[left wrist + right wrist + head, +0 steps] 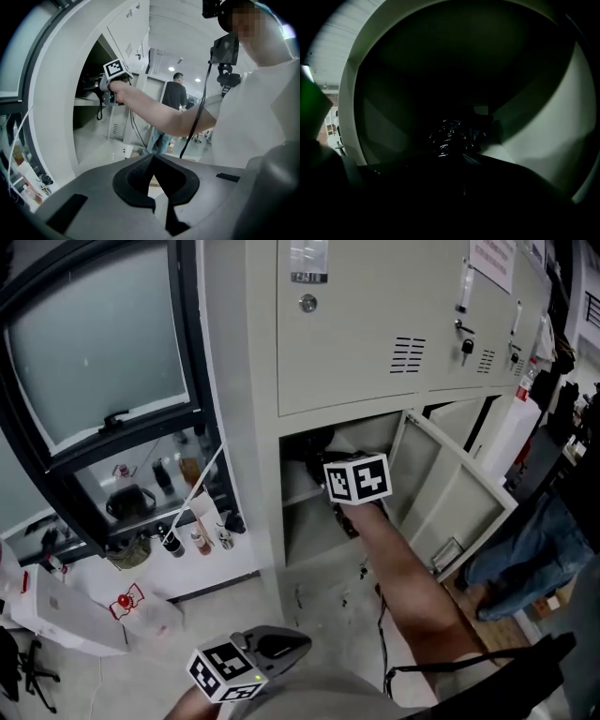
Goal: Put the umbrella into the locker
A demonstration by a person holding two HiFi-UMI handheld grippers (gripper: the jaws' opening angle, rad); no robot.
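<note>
Reaching right gripper (pixel 357 482): inside locker (pixel 375 362), umbrella (pixel 452 136) at its fingers; grip too dark to tell.
Left gripper (pixel 156 187): near, fingers closed, empty.

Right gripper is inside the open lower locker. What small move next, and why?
Probably ease the right gripper open and draw it back: the black folded umbrella at its tips already sits inside the grey metal locker compartment. The dark view hides whether the jaws grip it.

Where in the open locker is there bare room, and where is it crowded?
Free: below the shelf, between the locker's left side and its open door. Crowded: above the shelf, with the umbrella and right gripper.
</note>
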